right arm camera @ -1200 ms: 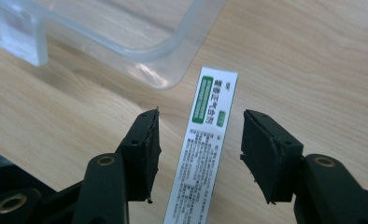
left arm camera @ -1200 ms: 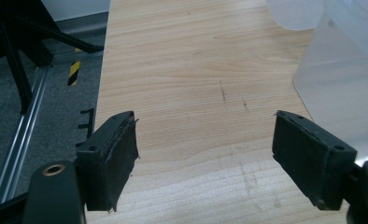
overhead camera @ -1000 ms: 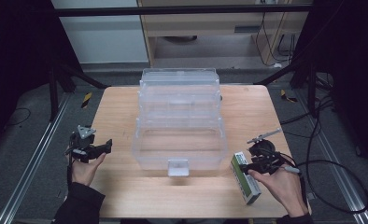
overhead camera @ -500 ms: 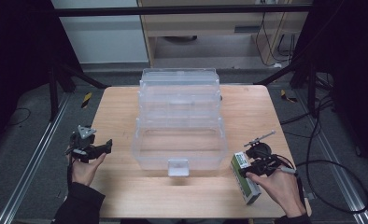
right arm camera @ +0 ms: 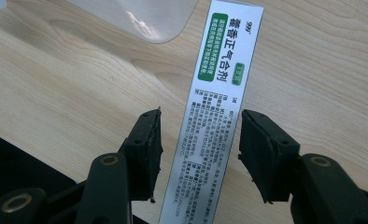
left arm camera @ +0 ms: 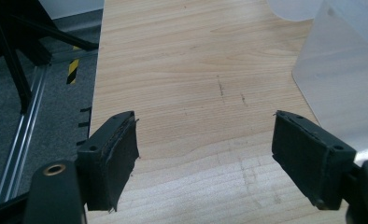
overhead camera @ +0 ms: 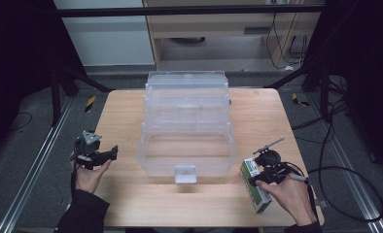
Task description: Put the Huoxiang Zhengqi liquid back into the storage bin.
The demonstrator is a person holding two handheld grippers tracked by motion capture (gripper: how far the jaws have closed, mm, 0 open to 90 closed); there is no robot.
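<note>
White-and-green printed medicine carton point(right arm camera: 218, 116) lies flat on the wooden counter point(overhead camera: 131, 116), just right of the clear plastic tiered box point(overhead camera: 187, 126). Right gripper point(right arm camera: 200, 149) fingers straddle it, just been narrowing, gaps remain. Centre, close squarely on long sides. Left gripper point(left arm camera: 205, 154) fingers spread, empty.

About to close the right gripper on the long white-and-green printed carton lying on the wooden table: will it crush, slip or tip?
The white-and-green printed carton looks like thin card, probably light and crushable. Its glossy face may slip. Lying flat between the right gripper's open jaws, it should not roll.
</note>
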